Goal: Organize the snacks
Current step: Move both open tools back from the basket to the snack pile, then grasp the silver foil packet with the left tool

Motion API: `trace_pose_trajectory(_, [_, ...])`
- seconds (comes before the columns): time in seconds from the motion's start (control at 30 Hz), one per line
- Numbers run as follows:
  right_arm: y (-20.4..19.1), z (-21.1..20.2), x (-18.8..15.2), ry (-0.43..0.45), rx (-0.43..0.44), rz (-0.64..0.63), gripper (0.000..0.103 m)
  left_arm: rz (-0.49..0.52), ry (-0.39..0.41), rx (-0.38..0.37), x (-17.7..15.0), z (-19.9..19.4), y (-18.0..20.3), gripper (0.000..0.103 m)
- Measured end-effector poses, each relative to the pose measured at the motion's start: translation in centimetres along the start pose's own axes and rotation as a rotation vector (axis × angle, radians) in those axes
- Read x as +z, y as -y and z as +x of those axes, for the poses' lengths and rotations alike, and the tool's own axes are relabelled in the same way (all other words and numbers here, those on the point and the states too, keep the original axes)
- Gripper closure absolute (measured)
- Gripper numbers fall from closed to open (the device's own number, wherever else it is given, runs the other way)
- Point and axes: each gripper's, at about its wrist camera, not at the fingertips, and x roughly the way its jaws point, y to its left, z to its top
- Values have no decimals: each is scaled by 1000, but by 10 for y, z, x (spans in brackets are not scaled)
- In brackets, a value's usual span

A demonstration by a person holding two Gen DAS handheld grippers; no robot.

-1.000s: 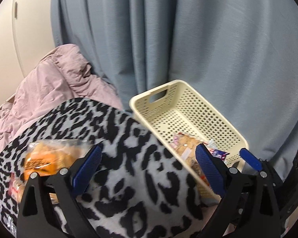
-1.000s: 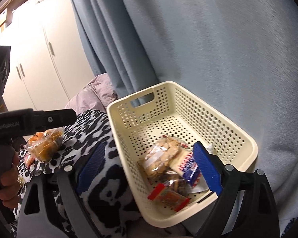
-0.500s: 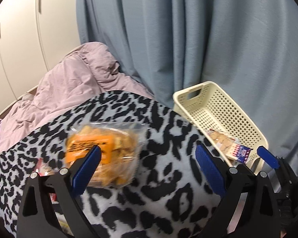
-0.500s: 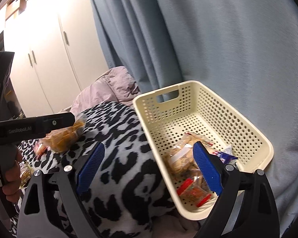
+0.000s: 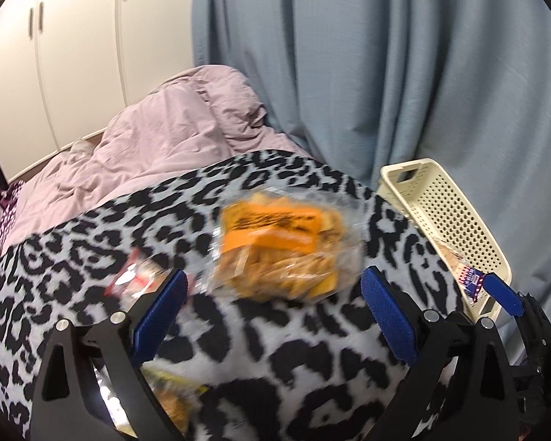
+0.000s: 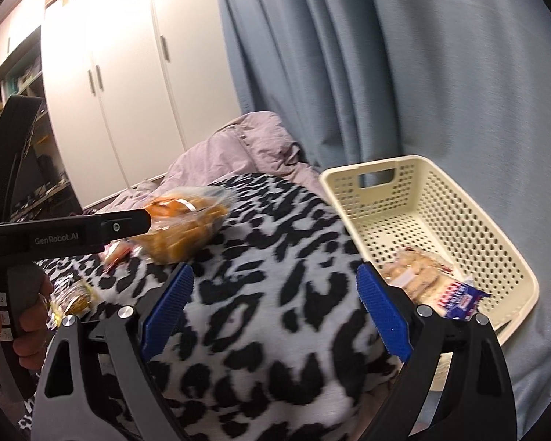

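An orange snack bag (image 5: 279, 242) lies on the leopard-print blanket (image 5: 275, 349). My left gripper (image 5: 272, 275) is open just in front of it, its blue pads level with the bag's near edge and not touching it. A small red-and-white packet (image 5: 132, 277) and a yellowish packet (image 5: 169, 400) lie by the left finger. The cream perforated basket (image 6: 440, 198) stands to the right and holds a biscuit pack (image 6: 415, 268) and a blue-red packet (image 6: 455, 299). My right gripper (image 6: 274, 271) hangs open and empty over the blanket, left of the basket. The orange bag (image 6: 180, 228) also shows in the right wrist view.
A crumpled pink duvet (image 5: 165, 139) lies behind the blanket. A blue curtain (image 5: 385, 73) hangs behind the basket, and white wardrobe doors (image 6: 128, 73) stand at the back left. A person's hand (image 6: 29, 316) holds the left gripper's handle. Another small packet (image 6: 73, 296) lies below it.
Both views have swung left. The orange bag has come from the left edge to between the left fingers, and the basket has slid to the right. Both grippers remain open.
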Motion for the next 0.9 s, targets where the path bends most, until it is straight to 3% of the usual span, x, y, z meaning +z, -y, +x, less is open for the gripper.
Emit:
trace_pose_trajectory(0.27, [-31, 5, -4, -26, 49, -51, 11, -93, -18, 49, -21, -11, -50, 8])
trace_pose_trajectory(0.5, [-55, 15, -13, -65, 102, -89, 11, -174, -38, 141, -47, -25, -94, 8])
trace_pose_trajectory(0.67, [-68, 18, -19, -83, 136, -113, 11, -201, -41, 220, -65, -33, -114, 8])
trace_pose_trajectory(0.9, [-78, 21, -27, -105, 167, -127, 11, -266, -88, 253, -84, -28, -135, 8])
